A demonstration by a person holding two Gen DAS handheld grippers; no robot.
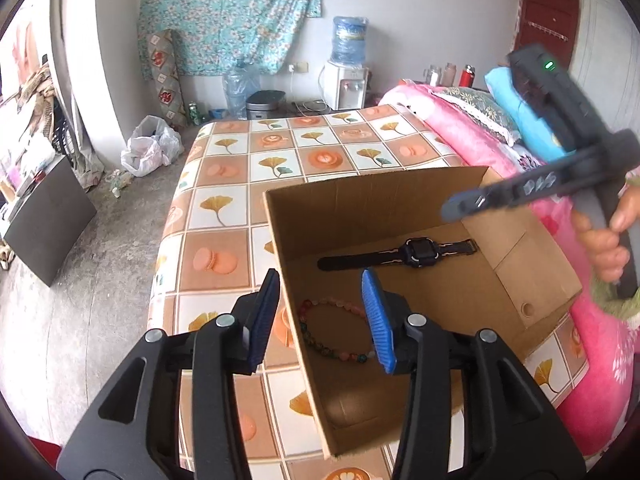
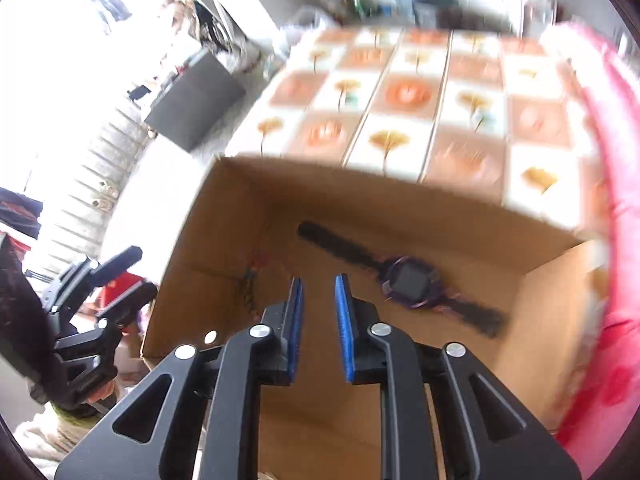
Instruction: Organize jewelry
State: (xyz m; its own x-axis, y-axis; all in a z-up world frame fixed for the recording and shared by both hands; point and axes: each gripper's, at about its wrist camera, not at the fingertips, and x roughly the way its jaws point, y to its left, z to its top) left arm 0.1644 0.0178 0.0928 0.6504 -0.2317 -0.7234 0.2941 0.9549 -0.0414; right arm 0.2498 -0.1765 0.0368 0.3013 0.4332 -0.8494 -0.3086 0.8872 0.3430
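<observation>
An open cardboard box (image 1: 516,276) sits on a bed covered with a ginkgo-leaf and macaron patterned sheet (image 1: 224,208), and both pieces of jewelry lie on its floor. The left gripper (image 1: 320,316) hangs over the box's near left wall with its blue pads spread wide apart, holding nothing; one pad is outside the wall, the other inside. A bead bracelet (image 1: 332,332) of pink, red and green beads lies on the box floor between and just below those pads, partly hidden by the inner pad. Farther in, a dark wristwatch (image 1: 404,256) lies flat with its strap stretched out, well apart from the left gripper. The right gripper (image 2: 318,328) is poised above the box interior, its jaws parted by a narrow gap and empty; the wristwatch (image 2: 404,278) lies just ahead and to the right of its tips. The right wrist view is blurred, so the bracelet shows there only as a faint streak.
</observation>
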